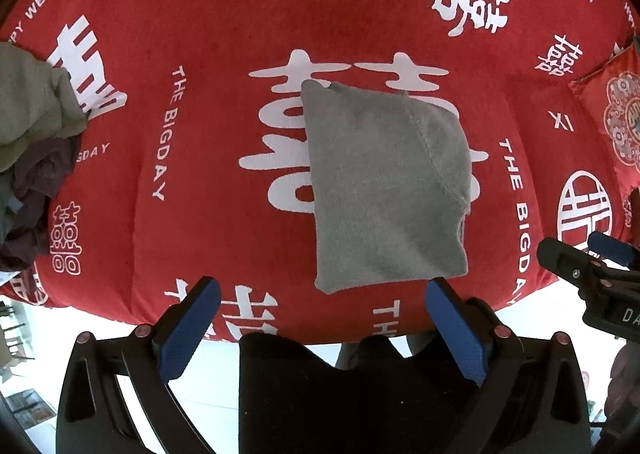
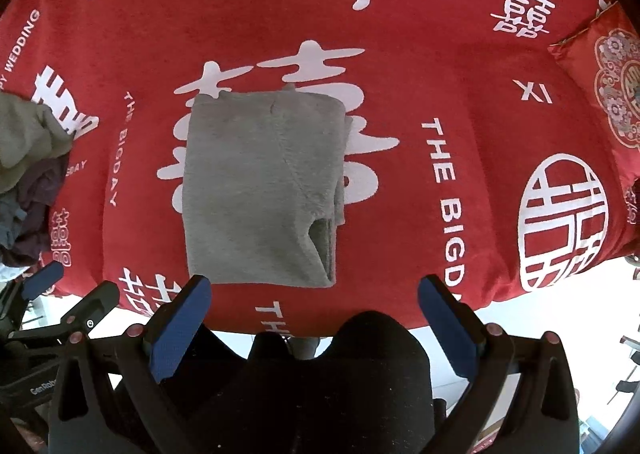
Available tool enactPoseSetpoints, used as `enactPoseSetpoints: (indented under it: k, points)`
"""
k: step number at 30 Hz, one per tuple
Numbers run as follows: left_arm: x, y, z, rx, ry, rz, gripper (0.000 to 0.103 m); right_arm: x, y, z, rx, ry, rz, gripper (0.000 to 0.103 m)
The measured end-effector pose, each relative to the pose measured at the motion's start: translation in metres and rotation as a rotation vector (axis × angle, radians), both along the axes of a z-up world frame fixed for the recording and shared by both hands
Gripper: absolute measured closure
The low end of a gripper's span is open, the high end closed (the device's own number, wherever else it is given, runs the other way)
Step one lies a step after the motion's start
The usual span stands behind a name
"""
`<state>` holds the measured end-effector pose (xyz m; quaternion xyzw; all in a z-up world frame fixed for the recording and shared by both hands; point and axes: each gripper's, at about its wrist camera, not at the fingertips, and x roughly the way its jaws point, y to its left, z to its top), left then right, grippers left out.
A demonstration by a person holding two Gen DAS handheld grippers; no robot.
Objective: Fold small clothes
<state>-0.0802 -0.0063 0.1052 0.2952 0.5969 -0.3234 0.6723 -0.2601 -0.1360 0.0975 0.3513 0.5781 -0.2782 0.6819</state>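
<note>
- A pile of unfolded clothes (image 1: 32,142) lies at the far left of the red cloth-covered surface (image 1: 224,14); an olive-green piece sits on top, with dark maroon and bluish pieces under it.
- The left gripper (image 1: 322,330) hangs above the near edge of the surface, pointing down; its blue-padded jaws stand wide apart with nothing between them, clear of the garment.
- The grey garment (image 2: 260,186) lies folded into a compact, roughly rectangular block in the middle of the surface, flat on a large white printed character; a folded layer shows along its right edge, with a small open pocket of fabric near the lower right corner.
- The right gripper (image 2: 314,328) hovers just beside the garment's near edge — jaws spread wide, holding nothing.
- A red embroidered cushion (image 2: 608,94) rests at the far right edge; it is well apart from the garment.
</note>
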Motion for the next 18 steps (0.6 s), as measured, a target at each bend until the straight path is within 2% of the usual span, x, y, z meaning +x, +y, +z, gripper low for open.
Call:
enactPoseSetpoints:
  k: [18]
  points:
    - [0.007,0.000,-0.002,0.001,-0.008,0.024,0.000,0.010,0.004,0.004,-0.022,0.013,0.023,0.000]
